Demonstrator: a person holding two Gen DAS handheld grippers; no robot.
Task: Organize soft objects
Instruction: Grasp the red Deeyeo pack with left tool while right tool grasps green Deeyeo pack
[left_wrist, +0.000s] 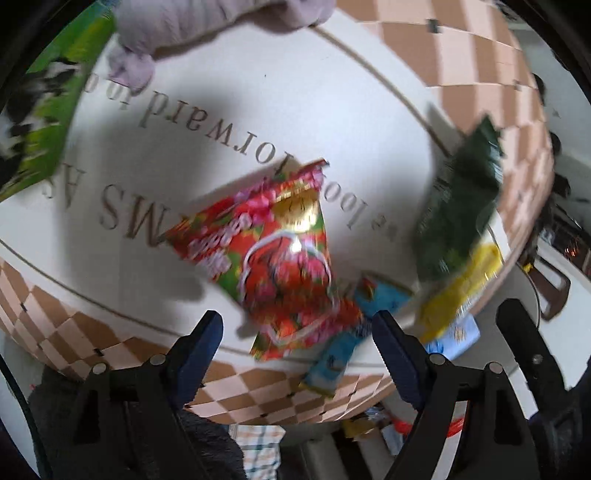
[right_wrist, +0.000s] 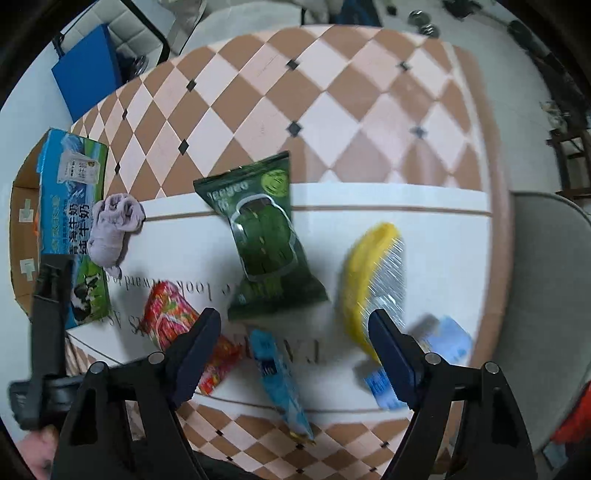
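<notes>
Snack packs and one cloth spread over a white mat (right_wrist: 424, 210) printed with lettering, on a desk (right_wrist: 332, 110) with a pink and brown diamond pattern.

Left gripper (left_wrist: 297, 332): fingers released, nothing between them, hovering over the near edge of the mat. Red strawberry-print snack bag (left_wrist: 280, 254) sits just beyond the fingers, overlapping a light blue wrapper (left_wrist: 343, 350) at its near right.

Right gripper (right_wrist: 295, 332): fingers released, nothing held. Same blue wrapper (right_wrist: 280, 380) lies between and just beyond them, running toward the near mat edge.

Dark green snack bag (right_wrist: 266, 236) mid-mat, slightly tilted. Yellow pack (right_wrist: 373, 280) with a silver side to its right; small blue packet (right_wrist: 413, 365) near that, blurred, partly behind the right finger. Red bag (right_wrist: 173, 317) left of the green one.

Lilac crumpled cloth (right_wrist: 112, 229) at the far left of the mat, touching a blue-green milk carton box (right_wrist: 74, 229) that stands at the desk's left edge.

Both views motion-blurred, so the bag print can't be read.
</notes>
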